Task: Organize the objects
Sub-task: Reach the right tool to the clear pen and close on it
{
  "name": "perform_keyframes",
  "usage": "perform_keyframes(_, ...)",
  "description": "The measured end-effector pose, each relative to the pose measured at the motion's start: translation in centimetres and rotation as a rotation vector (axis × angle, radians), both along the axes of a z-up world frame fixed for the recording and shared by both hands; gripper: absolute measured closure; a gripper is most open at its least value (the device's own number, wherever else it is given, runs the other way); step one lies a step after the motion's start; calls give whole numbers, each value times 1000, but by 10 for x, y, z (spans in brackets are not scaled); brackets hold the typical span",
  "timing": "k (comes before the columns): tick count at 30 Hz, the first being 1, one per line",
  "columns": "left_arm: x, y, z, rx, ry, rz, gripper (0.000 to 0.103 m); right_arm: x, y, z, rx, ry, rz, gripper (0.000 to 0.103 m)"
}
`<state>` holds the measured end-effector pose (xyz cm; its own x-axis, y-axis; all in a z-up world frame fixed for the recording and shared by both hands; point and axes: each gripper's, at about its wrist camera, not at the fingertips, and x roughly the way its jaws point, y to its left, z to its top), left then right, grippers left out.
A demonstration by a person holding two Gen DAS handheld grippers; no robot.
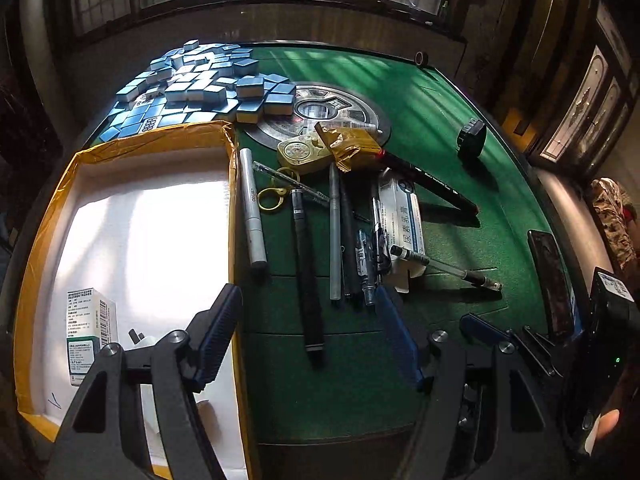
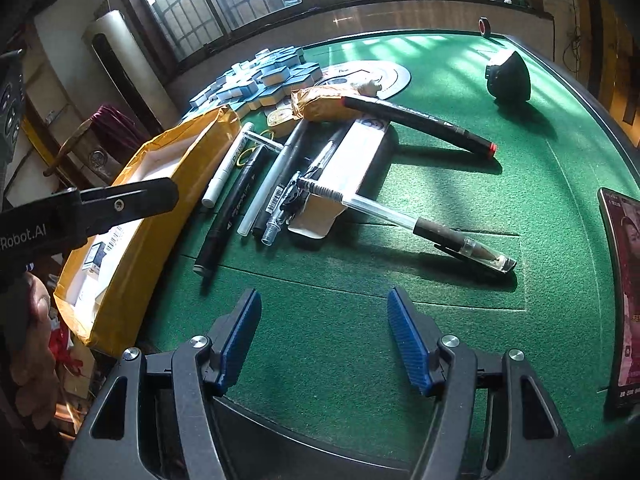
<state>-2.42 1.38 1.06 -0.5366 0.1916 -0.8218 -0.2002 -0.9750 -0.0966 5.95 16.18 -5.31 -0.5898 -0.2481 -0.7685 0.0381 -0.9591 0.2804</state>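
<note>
Both grippers hang above the near edge of a green felt mahjong table (image 2: 460,208), each with its blue-padded fingers spread wide and nothing between them: the left gripper (image 1: 308,344) straddles the right wall of a shallow yellow-taped cardboard box with a white floor (image 1: 230,208), while the right gripper (image 2: 324,340) is over bare felt. Inside the box, at its near left corner, lies a white and green medicine carton (image 1: 90,336). Just right of the box, a row of pens lies on the felt: a white paint marker (image 1: 253,208) closest to the box wall, then a long black marker (image 1: 306,276), a slim grey pen (image 1: 334,236) and several dark pens bunched together. A clear gel pen with a dark grip (image 2: 404,220) lies aslant, its far end resting on a white ointment box with blue print (image 1: 402,216). A long black marker with a red tip (image 2: 420,124) lies beyond, one end against a crumpled gold foil packet (image 1: 352,142). Blue-backed mahjong tiles (image 1: 192,80) are heaped at the far left, and a black phone (image 1: 554,284) lies at the table's right edge.
</note>
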Motion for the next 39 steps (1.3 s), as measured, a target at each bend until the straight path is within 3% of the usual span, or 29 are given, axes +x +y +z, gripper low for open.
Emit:
perform_keyframes(3, -11, 7, -6, 8, -38, 2, 34, 1, -3, 0, 32, 1, 41, 42)
perform_keyframes(6, -17, 10, -7, 13, -58, 3, 34, -2, 9, 3, -19, -8, 21, 42)
perform_keyframes(10, -14, -2, -5, 44, -53, 57, 34, -11, 28, 20, -50, 57, 19, 42)
perform_keyframes(13, -13, -6, -8, 52, -71, 58, 34, -23, 34, 26, -11, 81, 6, 42)
perform_keyframes(18, -12, -4, -4, 33, -68, 43, 34, -45, 39, 13, -23, 12, 7, 42)
perform_keyframes(25, -8, -10, 6, 36, -37, 53, 34, -46, 22, 3, 80, -25, 87, 43)
perform_keyframes(30, -7, -10, 3, 26, -44, 56, 34, -37, 15, 2, 163, -21, 81, 64)
perform_keyframes(36, -7, -1, -2, 28, -57, 45, 34, -25, 8, 2, 183, -24, 74, 92)
perform_keyframes(39, -11, 5, -5, 23, -62, 39, 34, -19, 3, 2, 154, -21, 89, 94)
